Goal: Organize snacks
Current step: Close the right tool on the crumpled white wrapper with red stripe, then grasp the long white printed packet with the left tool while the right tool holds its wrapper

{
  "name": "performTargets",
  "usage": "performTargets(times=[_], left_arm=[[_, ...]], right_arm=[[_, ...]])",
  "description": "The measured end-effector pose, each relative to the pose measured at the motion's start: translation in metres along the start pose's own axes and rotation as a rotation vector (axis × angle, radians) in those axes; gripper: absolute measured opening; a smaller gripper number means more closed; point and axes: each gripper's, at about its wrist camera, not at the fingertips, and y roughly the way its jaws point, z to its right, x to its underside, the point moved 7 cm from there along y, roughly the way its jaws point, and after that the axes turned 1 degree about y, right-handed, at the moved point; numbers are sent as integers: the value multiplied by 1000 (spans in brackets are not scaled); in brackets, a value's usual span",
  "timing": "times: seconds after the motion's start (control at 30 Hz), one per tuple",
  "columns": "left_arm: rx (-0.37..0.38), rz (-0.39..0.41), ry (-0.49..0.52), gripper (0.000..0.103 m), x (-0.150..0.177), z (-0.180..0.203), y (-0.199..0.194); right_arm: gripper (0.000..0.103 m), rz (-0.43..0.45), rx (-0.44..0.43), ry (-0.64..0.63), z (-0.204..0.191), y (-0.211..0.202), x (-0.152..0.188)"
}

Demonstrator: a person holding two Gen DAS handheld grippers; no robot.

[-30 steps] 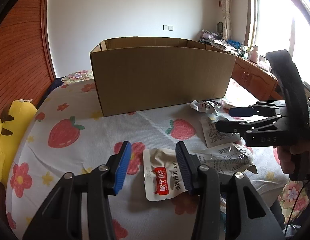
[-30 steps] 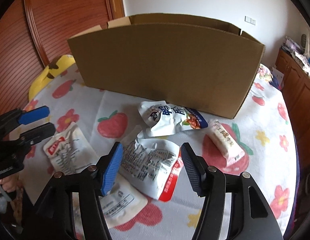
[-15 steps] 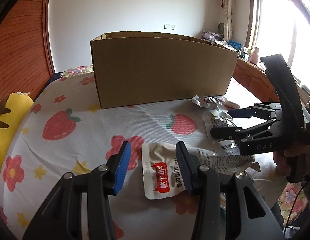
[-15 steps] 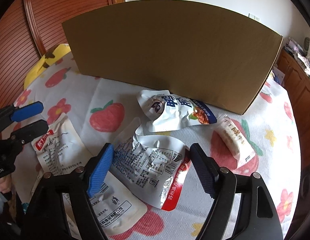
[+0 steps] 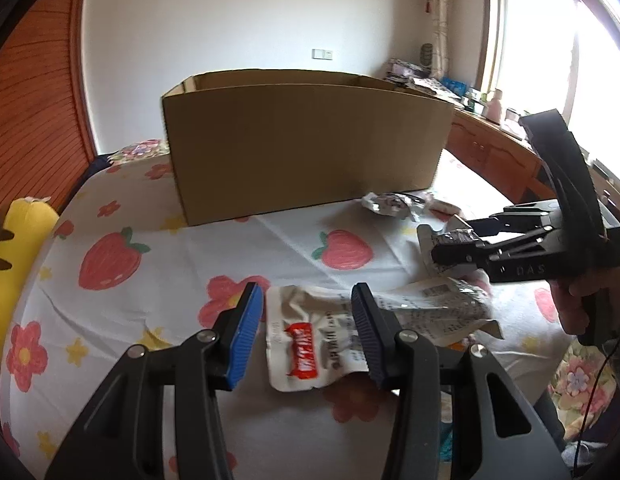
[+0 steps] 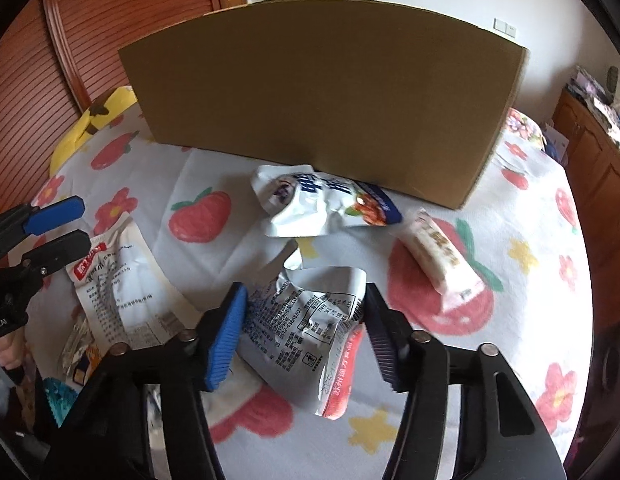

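Because the right gripper [image 6: 301,334] has just been closing on the crumpled white packet [image 6: 310,332], its pads now pinching the slack foil sides, the film may slide out or tear on lifting toward the cardboard box [image 6: 322,96]. The left gripper [image 5: 305,336] hangs spread above a second pouch [image 5: 305,344] on the bed [image 5: 237,240], touching nothing. Legible writing: "DAS" on the right gripper body, part of a phone number on the packet back; the Chinese text is too small to read.

white wall [image 5: 229,40] | bright window [image 5: 550,40] | wooden slatted door [image 6: 109,20]
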Motion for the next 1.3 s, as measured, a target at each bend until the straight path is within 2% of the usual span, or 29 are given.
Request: performTargets(times=[0.1,0.27,0.4,0.53,0.73,1.1,1.3], left_arm=[[12,-4,27,47,-1,9,-2],[56,-22,73,47,-2,28,-3],[68,-43,147,48,0,44,-1],[91,-75,215,48,4,58,1],[84,-135,301,50,6,68,14],[213,-180,389,52,-2,105,16],[190,-237,459,52,5,112,27]], right_arm=[[47,14,-8,30,8,-7,3],[44,44,4,40,12,-17,11],[45,53,27,32,17,-21,15],[46,52,16,68,29,-20,18],[46,64,37,88,42,-27,19],[47,76,7,128,55,-29,27],[47,84,6,125,54,-28,27]])
